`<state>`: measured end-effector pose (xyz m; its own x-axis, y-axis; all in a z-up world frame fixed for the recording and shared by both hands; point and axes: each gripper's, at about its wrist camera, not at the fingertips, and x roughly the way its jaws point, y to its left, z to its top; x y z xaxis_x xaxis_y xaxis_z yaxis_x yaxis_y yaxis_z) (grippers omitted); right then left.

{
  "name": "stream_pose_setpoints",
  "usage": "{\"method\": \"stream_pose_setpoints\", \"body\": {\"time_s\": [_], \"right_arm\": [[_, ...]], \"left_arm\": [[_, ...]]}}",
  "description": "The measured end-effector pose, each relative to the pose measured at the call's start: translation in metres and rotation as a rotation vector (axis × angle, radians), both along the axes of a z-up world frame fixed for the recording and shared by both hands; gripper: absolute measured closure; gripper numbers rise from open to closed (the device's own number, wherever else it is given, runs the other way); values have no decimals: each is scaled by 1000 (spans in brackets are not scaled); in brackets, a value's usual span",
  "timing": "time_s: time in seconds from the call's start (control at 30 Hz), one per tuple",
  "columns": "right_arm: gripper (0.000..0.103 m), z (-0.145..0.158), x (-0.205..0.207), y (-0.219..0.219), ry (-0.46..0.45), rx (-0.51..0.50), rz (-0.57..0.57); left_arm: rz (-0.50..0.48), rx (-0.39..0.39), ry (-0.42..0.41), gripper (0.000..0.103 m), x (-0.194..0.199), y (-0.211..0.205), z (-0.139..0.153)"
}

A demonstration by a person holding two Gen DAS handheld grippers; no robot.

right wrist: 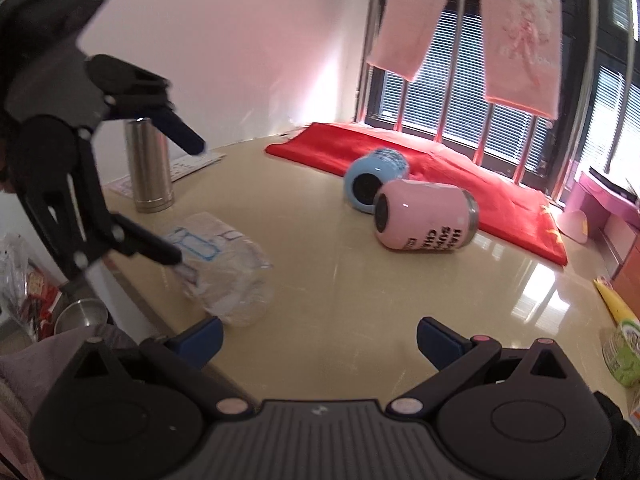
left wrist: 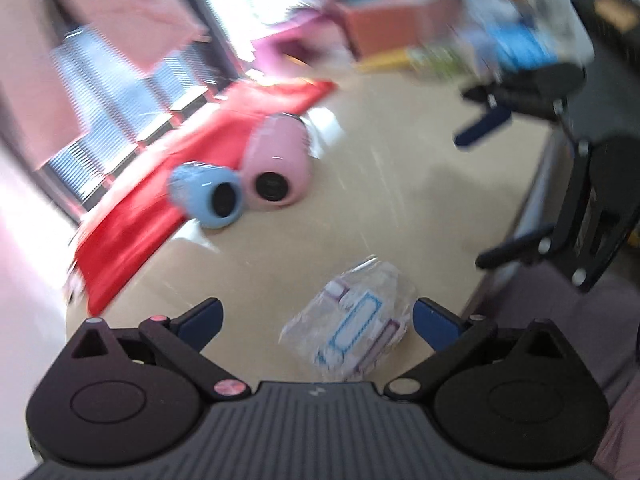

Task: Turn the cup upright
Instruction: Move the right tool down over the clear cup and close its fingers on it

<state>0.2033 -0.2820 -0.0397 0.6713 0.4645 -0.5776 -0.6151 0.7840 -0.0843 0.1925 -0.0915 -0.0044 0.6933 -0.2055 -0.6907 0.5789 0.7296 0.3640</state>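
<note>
A pink cup [right wrist: 426, 218] lies on its side on the beige table [right wrist: 360, 300], its dark base toward the camera; it also shows in the left wrist view [left wrist: 278, 162]. A blue cup [right wrist: 374, 178] lies on its side just behind it, touching the red cloth [right wrist: 460, 184]; it also shows in the left wrist view [left wrist: 206, 194]. My left gripper [left wrist: 316, 318] is open and empty above the near table; it also shows at the left of the right wrist view [right wrist: 188, 200]. My right gripper [right wrist: 318, 338] is open and empty, well short of the cups; it also shows at the right of the left wrist view [left wrist: 468, 196].
A clear plastic bag with blue-framed labels [right wrist: 224, 264] lies near the table's left edge, under the left gripper [left wrist: 352, 332]. A steel flask [right wrist: 148, 166] stands at the far left. A green packet [right wrist: 622, 354] sits at the right edge. Towels [right wrist: 520, 32] hang over the barred window.
</note>
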Motion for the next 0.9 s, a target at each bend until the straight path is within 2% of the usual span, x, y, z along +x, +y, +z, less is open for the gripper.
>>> {"method": "stream_pose_setpoints", "body": {"time_s": [0.1,0.3,0.43,0.63,0.8,0.83,0.9], "right_arm": [[0,2,-5,13,-4,-31,19],[0,8,-10,47,-20,-169,110],[0,14,-4,78,-15,-319,210],[0,10,17,129,41,-547,344],[0,-1,40,168,133,-634,413],[4,-3,46,175,158,-638,408],[27,-6,59,184,228,-631,372]], "left_arm": [[81,-97,-27,0,-20,22,-4],[168,-212,-3,0,-40,55,-18],[209,-244,4,0,-42,75,-24],[261,-283,12,0,-43,102,-36],[282,-309,13,0,-45,115,-37],[285,-315,12,0,-45,117,-37],[291,-323,12,0,-45,121,-37]]}}
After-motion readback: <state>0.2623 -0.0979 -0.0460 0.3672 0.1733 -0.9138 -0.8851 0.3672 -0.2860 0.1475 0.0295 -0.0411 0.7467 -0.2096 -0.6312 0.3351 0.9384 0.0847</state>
